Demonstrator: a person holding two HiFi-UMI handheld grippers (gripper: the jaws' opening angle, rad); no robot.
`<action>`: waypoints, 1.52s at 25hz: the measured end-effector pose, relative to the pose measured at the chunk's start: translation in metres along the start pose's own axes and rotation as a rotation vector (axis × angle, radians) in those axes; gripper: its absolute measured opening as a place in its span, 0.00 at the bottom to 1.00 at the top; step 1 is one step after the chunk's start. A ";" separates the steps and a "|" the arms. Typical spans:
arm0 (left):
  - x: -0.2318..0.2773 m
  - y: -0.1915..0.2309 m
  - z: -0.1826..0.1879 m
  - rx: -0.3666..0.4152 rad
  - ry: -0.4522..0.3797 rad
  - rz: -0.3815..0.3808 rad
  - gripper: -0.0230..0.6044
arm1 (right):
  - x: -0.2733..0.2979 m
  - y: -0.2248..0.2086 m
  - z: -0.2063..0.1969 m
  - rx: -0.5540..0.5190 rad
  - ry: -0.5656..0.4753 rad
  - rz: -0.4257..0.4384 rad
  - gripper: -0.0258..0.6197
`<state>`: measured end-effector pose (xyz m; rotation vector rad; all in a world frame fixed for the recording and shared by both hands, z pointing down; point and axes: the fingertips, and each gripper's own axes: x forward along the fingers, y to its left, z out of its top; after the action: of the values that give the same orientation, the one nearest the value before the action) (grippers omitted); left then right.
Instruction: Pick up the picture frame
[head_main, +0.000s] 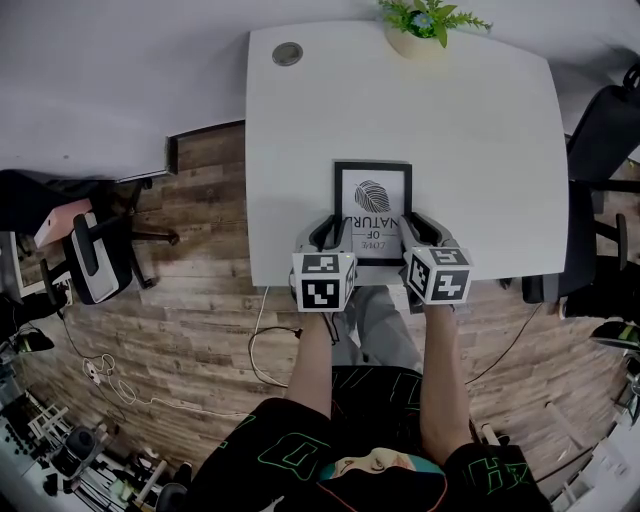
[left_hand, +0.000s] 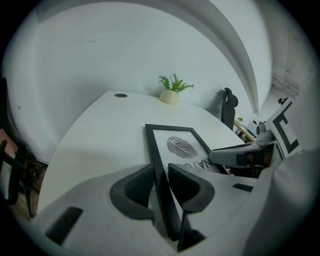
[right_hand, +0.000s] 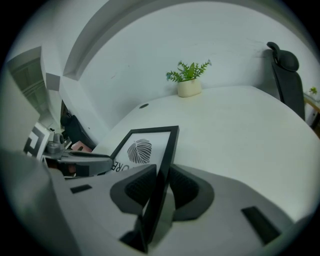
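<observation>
A black picture frame with a leaf print and lettering lies near the front edge of the white table. My left gripper is shut on its left rail, and in the left gripper view the thin black rail runs between the two pads of the left gripper. My right gripper is shut on the right rail. In the right gripper view the frame stands edge-on between the pads of the right gripper. Its near end is hidden behind the marker cubes in the head view.
A potted plant stands at the table's far edge, and a round cable grommet sits at the far left corner. A dark office chair is to the right and another chair to the left. Cables lie on the wooden floor.
</observation>
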<state>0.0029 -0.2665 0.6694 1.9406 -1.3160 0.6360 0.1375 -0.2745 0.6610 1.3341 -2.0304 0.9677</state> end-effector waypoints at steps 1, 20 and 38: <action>-0.001 0.000 0.000 0.001 0.000 0.001 0.20 | -0.001 0.000 0.000 0.001 0.001 -0.004 0.18; -0.042 -0.001 0.016 0.044 -0.094 -0.009 0.16 | -0.040 0.027 0.016 0.007 -0.146 -0.022 0.16; -0.090 0.012 0.041 0.076 -0.204 -0.032 0.16 | -0.071 0.070 0.041 -0.058 -0.257 -0.045 0.16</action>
<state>-0.0407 -0.2477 0.5815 2.1301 -1.3985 0.4887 0.0979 -0.2499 0.5636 1.5320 -2.1873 0.7431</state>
